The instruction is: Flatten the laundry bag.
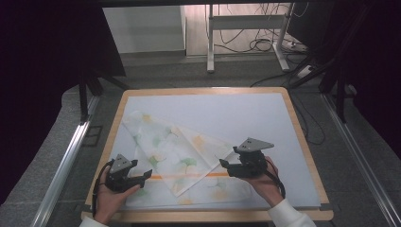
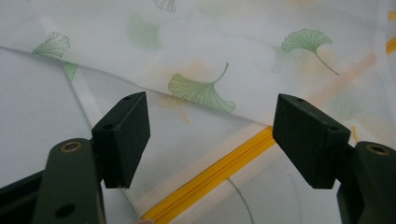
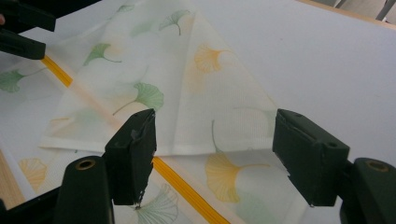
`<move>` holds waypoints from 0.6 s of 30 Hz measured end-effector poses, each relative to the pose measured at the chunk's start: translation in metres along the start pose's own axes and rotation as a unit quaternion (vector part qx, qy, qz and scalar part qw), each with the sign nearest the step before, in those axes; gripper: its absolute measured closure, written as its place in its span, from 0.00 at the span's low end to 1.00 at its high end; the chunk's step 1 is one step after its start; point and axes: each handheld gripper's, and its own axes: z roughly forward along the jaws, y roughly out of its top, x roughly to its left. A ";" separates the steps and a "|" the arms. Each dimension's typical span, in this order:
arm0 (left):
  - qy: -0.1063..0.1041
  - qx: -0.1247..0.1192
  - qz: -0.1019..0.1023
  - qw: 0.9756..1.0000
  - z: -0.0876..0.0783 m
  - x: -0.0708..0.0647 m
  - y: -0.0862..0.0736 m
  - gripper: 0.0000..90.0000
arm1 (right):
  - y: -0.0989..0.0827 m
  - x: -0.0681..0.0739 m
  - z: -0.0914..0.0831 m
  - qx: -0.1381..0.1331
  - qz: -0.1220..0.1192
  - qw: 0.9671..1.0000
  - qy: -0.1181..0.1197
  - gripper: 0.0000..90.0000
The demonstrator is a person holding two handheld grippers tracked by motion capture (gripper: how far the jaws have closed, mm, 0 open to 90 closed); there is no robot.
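A sheer white cloth bag printed with green and orange ginkgo leaves lies on the mat, one corner folded over into a triangle. An orange-yellow zipper runs along its near side. My left gripper is at the front left, pointing right at the zipper's left end. Its jaws stand open over the zipper and cloth, gripping nothing. My right gripper is at the front right, pointing left. It is open above the folded edge and zipper, nothing pinched.
A white mat covers the wooden table. Metal rails run along both sides on the grey floor. Table legs and cables stand beyond the far edge. The left gripper's jaws show at the upper left of the right gripper view.
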 end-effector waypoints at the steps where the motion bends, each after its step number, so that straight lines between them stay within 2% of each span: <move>1: 0.000 0.000 0.000 1.000 0.000 0.000 0.000 0.31 | 0.000 0.000 0.000 0.000 0.000 1.000 0.000 0.34; 11: 0.006 0.005 0.002 1.000 -0.001 -0.001 -0.003 0.31 | 0.004 0.007 0.009 0.011 -0.009 1.000 0.011 0.35; 18: 0.010 0.005 0.000 1.000 -0.003 -0.002 -0.005 0.30 | 0.006 0.017 0.020 0.021 -0.023 0.999 0.029 0.35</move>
